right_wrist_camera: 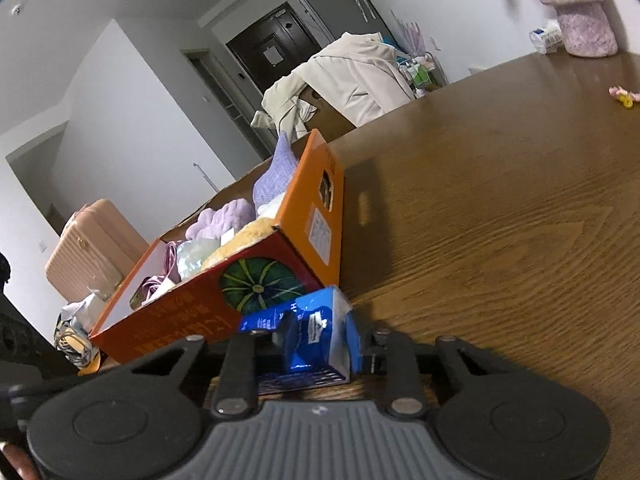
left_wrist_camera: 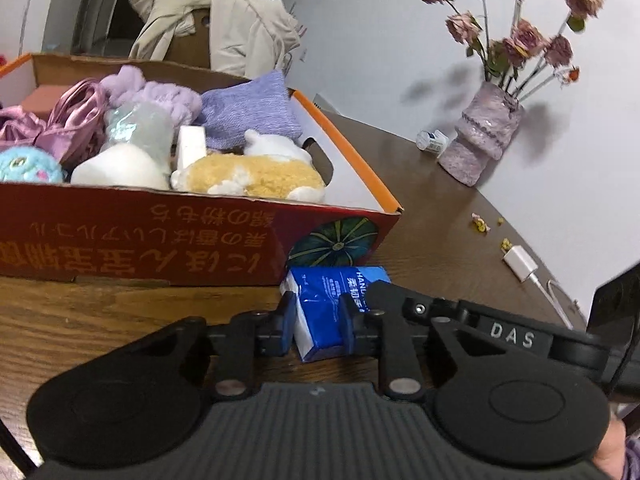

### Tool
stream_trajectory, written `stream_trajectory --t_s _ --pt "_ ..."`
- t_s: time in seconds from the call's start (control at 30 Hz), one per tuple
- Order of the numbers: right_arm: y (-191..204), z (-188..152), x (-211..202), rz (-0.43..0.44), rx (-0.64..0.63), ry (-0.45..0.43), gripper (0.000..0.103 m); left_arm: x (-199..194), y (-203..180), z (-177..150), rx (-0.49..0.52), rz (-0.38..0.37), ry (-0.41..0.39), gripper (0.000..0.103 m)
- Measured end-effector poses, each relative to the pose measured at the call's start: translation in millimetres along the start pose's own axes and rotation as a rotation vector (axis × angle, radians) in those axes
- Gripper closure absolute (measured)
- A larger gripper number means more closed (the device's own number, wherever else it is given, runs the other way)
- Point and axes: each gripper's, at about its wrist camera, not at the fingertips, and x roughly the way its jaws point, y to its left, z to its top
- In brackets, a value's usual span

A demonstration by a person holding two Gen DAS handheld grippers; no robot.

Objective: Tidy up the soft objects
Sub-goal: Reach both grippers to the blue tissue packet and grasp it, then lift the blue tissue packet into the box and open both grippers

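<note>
While both grippers, left gripper and right gripper, clamp the blue tissue pack together, it rests on the table beside the box, ready for lifting in.

The red cardboard box blocks the way straight ahead of both grippers. To their right the wooden table lies open up to the vase.
</note>
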Motion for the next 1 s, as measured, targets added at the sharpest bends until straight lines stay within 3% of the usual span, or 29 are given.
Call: stream_trajectory --t_s 0.1,0.23,0.53,0.73,1.0 --pt "13 -5 -13 0.004 -0.025 -0.008 0.083 -18 -5 -6 -0.01 0.01 0.007 0.08" --pt "40 -27 -60 0.037 -0.062 -0.027 0.083 -78 -24 -32 0.07 0.02 -0.038 0.08" --pt "101 -94 -159 0.132 -0.149 -0.048 0.083 -207 -48 -108 0.061 0.074 -0.156 0.08" --pt "120 -111 -187 0.165 -0.184 -0.078 0.082 -242 -59 -120 0.092 0.097 -0.208 0.08" --pt "132 -119 -201 0.174 -0.199 -0.091 0.082 -258 -59 -126 0.093 0.09 -0.238 0.08"
